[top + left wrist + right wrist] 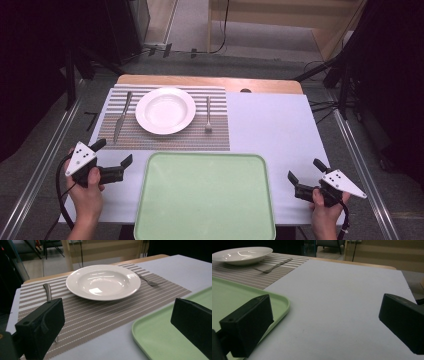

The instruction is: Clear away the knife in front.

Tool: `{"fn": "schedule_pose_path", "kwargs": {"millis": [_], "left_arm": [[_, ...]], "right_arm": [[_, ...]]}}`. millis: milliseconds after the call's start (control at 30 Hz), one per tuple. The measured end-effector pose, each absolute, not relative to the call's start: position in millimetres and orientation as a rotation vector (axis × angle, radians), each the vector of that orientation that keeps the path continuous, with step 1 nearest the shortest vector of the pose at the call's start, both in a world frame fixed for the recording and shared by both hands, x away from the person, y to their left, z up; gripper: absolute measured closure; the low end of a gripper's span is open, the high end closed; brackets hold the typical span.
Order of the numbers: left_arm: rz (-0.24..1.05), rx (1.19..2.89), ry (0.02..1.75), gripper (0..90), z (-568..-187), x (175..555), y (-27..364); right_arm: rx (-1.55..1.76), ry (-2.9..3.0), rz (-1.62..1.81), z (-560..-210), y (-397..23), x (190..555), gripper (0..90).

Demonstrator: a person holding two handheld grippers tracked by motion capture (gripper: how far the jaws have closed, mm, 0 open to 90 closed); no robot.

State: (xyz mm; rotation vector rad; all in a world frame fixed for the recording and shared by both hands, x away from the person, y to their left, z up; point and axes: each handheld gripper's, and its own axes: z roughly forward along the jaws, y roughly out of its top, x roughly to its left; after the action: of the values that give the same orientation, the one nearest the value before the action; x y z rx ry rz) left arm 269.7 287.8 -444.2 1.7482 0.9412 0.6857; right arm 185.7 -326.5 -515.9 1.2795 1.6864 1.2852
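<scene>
**While both hands wait, nothing picked yet**

With both grippers parked at the near edge of the tabletop, I'm at the start: nothing held, nothing touched. Left gripper sits left of the green tray, fingers wide apart, aimed at the striped mat. Right gripper sits right of the tray, fingers also wide apart, bare white tabletop between them.

On the mat: white plate in the middle, knife just left of it, fork just right of it. Neither utensil touches the plate as far as I can tell. Tray is empty, just near side of the mat.

Judgement: looks like clearing the setting onto the tray; step in hand is the first reach. Knife is nearest my left fingers, fork the nearer one for my right, though well apart from it.

Next move calls for a forward reach over the mat, fingers lowered straddling a thin flat handle. Both lie flush on the mat, so low approach and a pinch across the narrow width. Plate rim is harder: wide and shallow.
</scene>
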Motion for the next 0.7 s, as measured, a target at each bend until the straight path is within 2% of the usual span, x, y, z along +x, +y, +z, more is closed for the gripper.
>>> {"fn": "schedule_pose_path", "kwargs": {"millis": [700], "left_arm": [[0.651,1.756,1.0,0.0,-422,333,288]], "right_arm": [[1.278,1.686,1.293,-517,-326,185,0.0]]}}
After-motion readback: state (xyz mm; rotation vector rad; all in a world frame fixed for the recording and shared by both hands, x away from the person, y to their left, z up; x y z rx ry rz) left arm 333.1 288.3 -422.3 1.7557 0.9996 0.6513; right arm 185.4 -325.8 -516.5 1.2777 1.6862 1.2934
